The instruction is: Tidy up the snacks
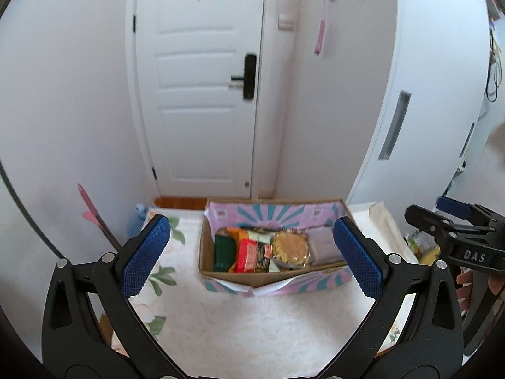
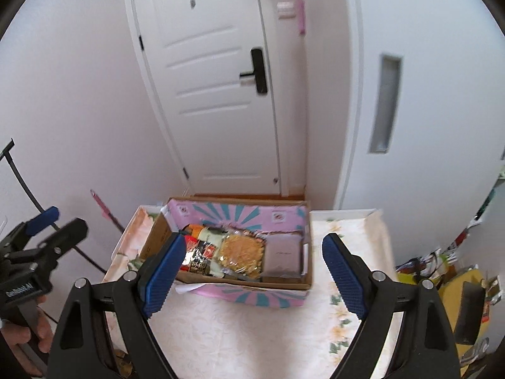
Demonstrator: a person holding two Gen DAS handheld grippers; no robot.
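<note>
A cardboard box (image 1: 277, 279) with a pink and teal pattern stands on the table; it also shows in the right wrist view (image 2: 252, 295). Inside lie several snacks: a green pack (image 1: 224, 251), a red pack (image 1: 247, 255), a yellow noodle pack (image 1: 290, 248) (image 2: 243, 252) and a pale lilac pack (image 1: 323, 243) (image 2: 282, 254). My left gripper (image 1: 252, 255) is open and empty, held above the table in front of the box. My right gripper (image 2: 254, 282) is open and empty, also in front of the box.
The table carries a white floral cloth (image 1: 240, 328) (image 2: 240, 338). A white door (image 1: 202, 88) and white walls stand behind it. A yellow container with clutter (image 2: 454, 287) sits to the right. A pink stick (image 1: 94, 214) leans at the left wall.
</note>
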